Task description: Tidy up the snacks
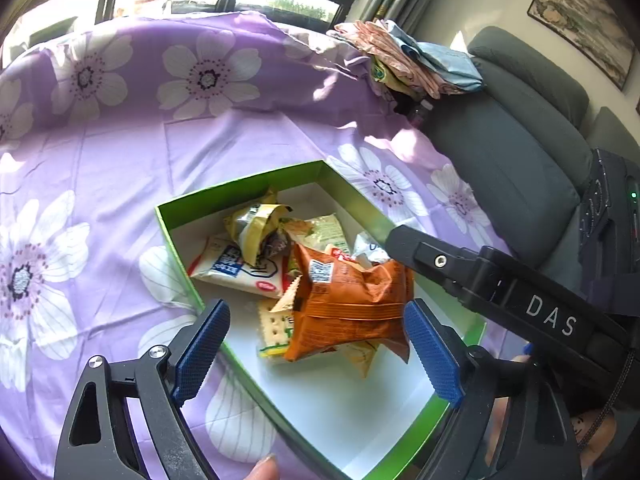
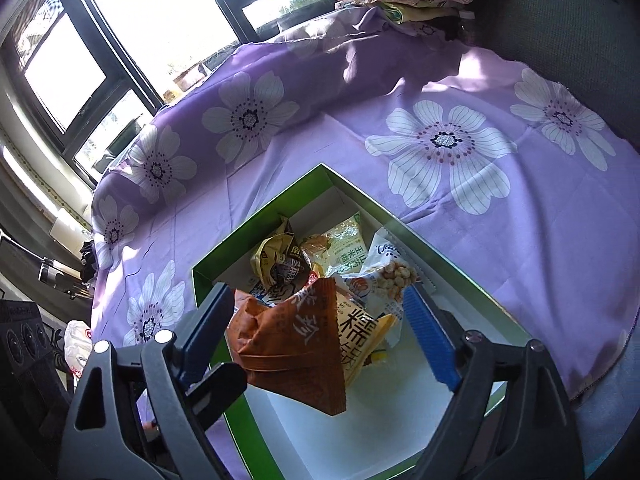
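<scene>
A shallow green cardboard box with a white floor (image 1: 176,224) sits open on the purple bedsheet printed with white flowers (image 1: 120,168), filling the lower middle of both views. Inside it, toward the far corner, the snacks lie in a loose heap: at the left a white packet with blue and red print (image 1: 236,270), above it a crumpled yellow and silver wrapper (image 1: 256,228), then a pale green sachet (image 1: 328,232) and, at the right, a white bag picturing round nuts (image 2: 390,276). The orange-brown crinkled snack pouch (image 1: 348,304) lies on top of the pile at the middle of the box, with a cracker packet (image 1: 274,328) poking out beneath it. The left gripper (image 1: 316,356) hangs over the near part of the box with its blue-padded fingers spread wide, gripping nothing. The right gripper (image 2: 320,340) is likewise released, its pads standing either side of the orange-brown pouch (image 2: 292,348) without touching it; in the left view its black arm crosses the right edge of the box. The box's near corner is cut off by the frame bottom. At the upper right, folded cloths (image 1: 404,60) rest on a grey sofa (image 1: 520,128).
</scene>
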The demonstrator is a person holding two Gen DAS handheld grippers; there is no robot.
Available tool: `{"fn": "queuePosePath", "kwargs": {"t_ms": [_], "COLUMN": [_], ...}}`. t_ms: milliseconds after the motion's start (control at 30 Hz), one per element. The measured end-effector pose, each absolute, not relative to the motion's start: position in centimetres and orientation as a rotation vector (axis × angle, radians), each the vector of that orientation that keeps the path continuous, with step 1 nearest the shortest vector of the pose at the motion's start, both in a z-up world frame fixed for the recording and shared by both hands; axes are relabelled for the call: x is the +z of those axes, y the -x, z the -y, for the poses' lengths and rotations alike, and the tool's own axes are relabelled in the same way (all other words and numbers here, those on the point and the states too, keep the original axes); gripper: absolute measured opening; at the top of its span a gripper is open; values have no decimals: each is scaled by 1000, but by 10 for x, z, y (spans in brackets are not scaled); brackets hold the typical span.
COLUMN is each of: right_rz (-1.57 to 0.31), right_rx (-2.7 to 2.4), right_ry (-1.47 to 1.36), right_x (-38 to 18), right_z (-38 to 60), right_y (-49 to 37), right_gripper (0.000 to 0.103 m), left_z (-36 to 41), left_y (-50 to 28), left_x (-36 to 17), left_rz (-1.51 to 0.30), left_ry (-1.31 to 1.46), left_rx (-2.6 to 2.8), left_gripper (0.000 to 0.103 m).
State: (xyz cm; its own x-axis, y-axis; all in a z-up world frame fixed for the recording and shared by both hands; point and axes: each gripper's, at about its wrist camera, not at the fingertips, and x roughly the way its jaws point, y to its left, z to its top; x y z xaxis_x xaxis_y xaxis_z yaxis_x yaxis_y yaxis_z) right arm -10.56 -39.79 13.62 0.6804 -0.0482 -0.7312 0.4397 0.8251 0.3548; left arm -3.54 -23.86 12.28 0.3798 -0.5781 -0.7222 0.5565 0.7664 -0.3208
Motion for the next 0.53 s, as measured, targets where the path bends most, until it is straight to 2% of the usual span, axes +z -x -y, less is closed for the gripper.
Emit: {"fn": "queuePosePath", "kwargs": {"t_ms": [67, 167, 533], "right_rz": [-773, -757, -752], "right_rx": [-315, -345, -390], "right_ry": [-520, -489, -409], "right_x": [140, 146, 154], "right_z": [396, 392, 379], "right_y": [107, 111, 113], "right_gripper": [88, 97, 97], "left_z": [234, 227, 215], "left_y": [38, 38, 41], "left_x": [126, 127, 132], "left_rz": [-919, -915, -904], "left_ry": [0, -11, 19], "left_rx": [-685, -651, -639], "left_gripper": [90, 90, 90]}}
